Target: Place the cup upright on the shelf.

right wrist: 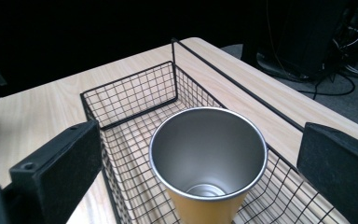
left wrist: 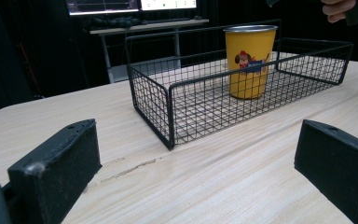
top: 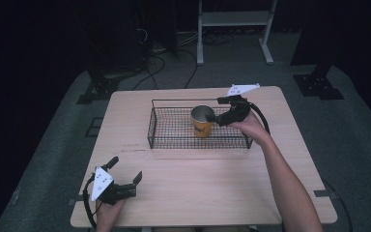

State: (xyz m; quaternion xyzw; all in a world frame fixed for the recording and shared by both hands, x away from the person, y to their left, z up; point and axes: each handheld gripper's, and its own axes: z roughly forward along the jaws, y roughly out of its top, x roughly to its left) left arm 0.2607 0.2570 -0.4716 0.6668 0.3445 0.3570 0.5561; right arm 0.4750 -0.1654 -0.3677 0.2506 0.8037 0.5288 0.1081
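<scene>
the yellow cup (top: 203, 121) stands upright inside the wire basket (top: 174, 143), right of its middle, apart from every wall. the right tongs (top: 214, 117) hang just above the cup's rim with jaws spread wide, one to each side of the mouth, gripping nothing. the left tongs (top: 125, 175) rest low by the near left edge of the tabletop (top: 198, 183), jaws wide too, well apart from the basket. bare wood lies open between basket and near edge.
</scene>
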